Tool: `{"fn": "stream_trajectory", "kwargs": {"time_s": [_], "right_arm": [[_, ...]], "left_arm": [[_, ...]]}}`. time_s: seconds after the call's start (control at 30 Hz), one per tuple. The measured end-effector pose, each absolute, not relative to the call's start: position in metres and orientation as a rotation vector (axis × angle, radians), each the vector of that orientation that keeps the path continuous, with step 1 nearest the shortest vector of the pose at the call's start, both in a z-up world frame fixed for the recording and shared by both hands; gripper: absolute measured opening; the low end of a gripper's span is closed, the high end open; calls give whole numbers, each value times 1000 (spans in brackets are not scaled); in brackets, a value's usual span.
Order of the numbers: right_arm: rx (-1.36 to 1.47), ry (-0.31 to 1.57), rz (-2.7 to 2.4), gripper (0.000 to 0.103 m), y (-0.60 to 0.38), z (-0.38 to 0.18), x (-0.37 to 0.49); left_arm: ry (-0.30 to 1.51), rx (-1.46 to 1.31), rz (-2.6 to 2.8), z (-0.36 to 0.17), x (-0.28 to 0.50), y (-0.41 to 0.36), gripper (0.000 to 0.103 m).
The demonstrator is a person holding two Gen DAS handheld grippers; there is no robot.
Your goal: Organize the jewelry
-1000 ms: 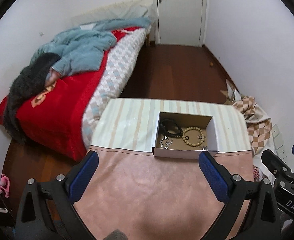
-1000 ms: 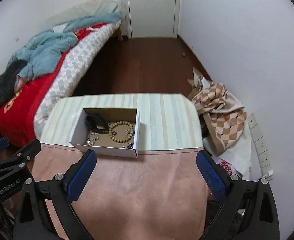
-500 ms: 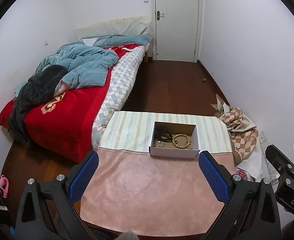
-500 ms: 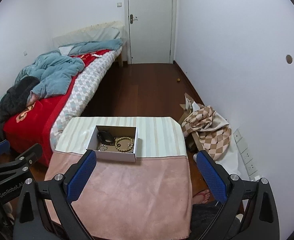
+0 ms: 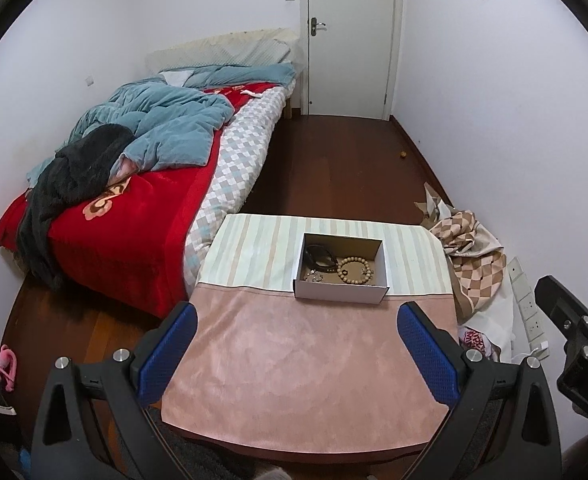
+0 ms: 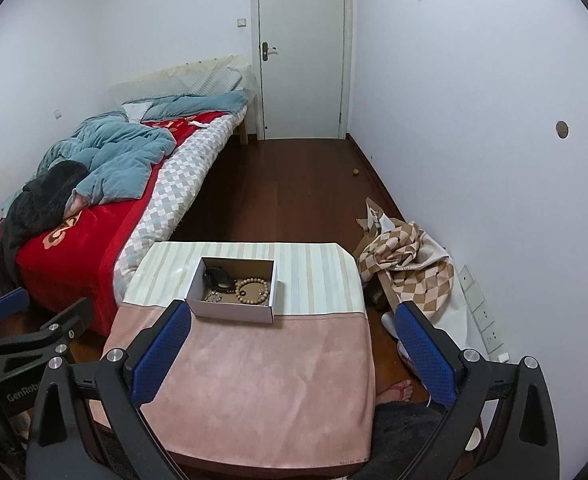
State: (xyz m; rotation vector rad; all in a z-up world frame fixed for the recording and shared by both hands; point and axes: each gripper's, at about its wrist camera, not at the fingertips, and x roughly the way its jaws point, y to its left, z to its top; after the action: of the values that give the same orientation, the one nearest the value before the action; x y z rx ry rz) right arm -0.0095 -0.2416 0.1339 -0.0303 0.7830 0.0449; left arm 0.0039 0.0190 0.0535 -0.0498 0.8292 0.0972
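Cardboard is what the small white open box (image 5: 341,270) is made of, and it sits on the striped cloth part of the tabletop (image 5: 262,248), at about 12 o'clock from my left gripper (image 5: 298,350). Inside it I see a ring of round tan wooden beads (image 5: 354,270) on the right side, a black looped band (image 5: 319,257) at the back left, and a little shiny silver chain piece (image 5: 314,277) at the front left. The beads and the black band look like they touch.

My left gripper hangs above the pink fuzzy cloth (image 5: 302,364), well back from the box. Its jaws are wide apart and hold nothing. My right gripper (image 6: 290,354) is the same: jaws wide apart, nothing in them. From it, the box (image 6: 234,294) is at about 11 o'clock.

I think all the jewelry is in the box now, so the job looks done or close to it. If I go back in, I should come straight down over one piece and pinch only that piece. The box looks light and may slide, so the other gripper could press on its wall. The chain piece is tiny, so I would close slowly on it.
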Motion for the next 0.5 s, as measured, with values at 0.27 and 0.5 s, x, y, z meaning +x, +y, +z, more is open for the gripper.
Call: {"fn": "stream_trajectory", "kwargs": {"time_s": [0.27,0.5], "right_arm": [[-33,797,38,103,-234,125,23],[-46,829,24,103,-228,107,60]], "left_arm": [[835,-46,119,53,33,21,102],[856,-21,140,44,62,18,102]]}}
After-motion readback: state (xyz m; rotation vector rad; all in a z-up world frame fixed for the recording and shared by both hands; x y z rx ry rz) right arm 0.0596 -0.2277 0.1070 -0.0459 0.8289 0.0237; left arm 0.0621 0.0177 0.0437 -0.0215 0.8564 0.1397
